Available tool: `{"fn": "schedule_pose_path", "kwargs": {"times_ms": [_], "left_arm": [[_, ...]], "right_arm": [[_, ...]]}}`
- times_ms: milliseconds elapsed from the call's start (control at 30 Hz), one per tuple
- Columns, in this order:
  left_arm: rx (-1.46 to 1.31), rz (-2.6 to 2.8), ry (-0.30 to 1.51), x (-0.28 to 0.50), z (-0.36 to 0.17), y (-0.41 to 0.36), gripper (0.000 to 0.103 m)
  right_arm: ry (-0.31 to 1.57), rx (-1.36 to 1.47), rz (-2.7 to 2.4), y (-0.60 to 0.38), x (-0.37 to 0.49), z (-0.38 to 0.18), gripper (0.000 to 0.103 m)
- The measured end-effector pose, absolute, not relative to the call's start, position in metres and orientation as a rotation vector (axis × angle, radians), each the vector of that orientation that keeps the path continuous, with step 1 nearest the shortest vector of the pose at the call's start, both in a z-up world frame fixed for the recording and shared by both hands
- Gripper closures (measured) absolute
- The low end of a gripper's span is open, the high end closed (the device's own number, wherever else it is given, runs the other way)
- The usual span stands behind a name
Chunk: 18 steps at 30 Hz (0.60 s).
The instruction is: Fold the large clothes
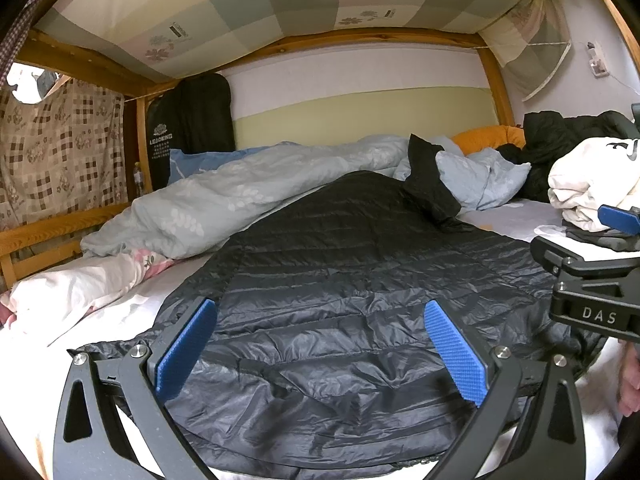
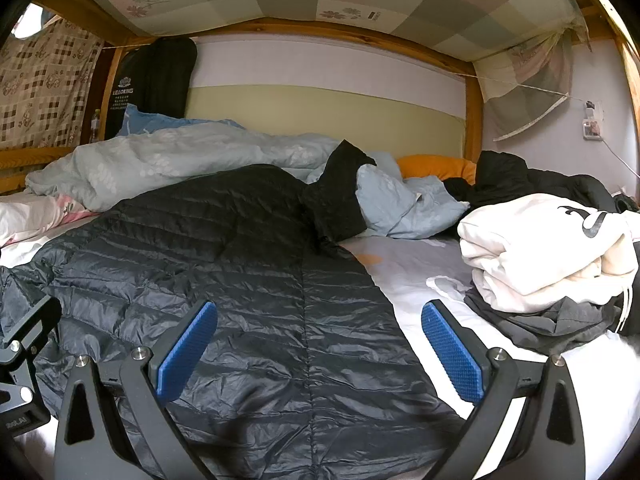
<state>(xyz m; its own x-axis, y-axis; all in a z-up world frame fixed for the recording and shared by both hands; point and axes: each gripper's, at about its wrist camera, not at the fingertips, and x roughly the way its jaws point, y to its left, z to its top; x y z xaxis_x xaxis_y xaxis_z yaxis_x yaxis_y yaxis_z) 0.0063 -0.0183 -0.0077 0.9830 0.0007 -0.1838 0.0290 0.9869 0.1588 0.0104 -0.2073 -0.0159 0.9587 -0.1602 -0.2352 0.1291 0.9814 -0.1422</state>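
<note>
A large dark quilted down jacket [image 1: 340, 280] lies spread flat on the white bed sheet [image 1: 120, 312], its far end running up onto the bedding. My left gripper [image 1: 320, 352] hovers open over the jacket's near hem, blue pads wide apart with nothing between them. In the right wrist view the same jacket [image 2: 240, 280] fills the left and centre. My right gripper [image 2: 320, 352] is open above the jacket's right edge, one pad over the jacket and the other over the sheet [image 2: 420, 276]. The right gripper's body [image 1: 588, 288] shows at the right of the left wrist view.
A pale blue duvet [image 1: 224, 204] is bunched along the far side. A folded white garment [image 2: 548, 248] sits on dark clothes [image 2: 560, 320] at the right. An orange pillow [image 2: 436, 168] and black clothing [image 2: 520, 180] lie behind. Wooden bunk frame [image 1: 496, 80] surrounds the bed. A hand [image 1: 630, 384] shows at right.
</note>
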Motion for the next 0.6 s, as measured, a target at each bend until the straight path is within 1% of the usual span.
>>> {"fn": "schedule_pose_path", "kwargs": {"times_ms": [600], "left_arm": [[0.143,0.010,0.177,0.0036,-0.0063,-0.0146,0.000]], "right_arm": [[0.248,-0.115,-0.140,-0.2074,0.0107,-0.0169,0.000]]}}
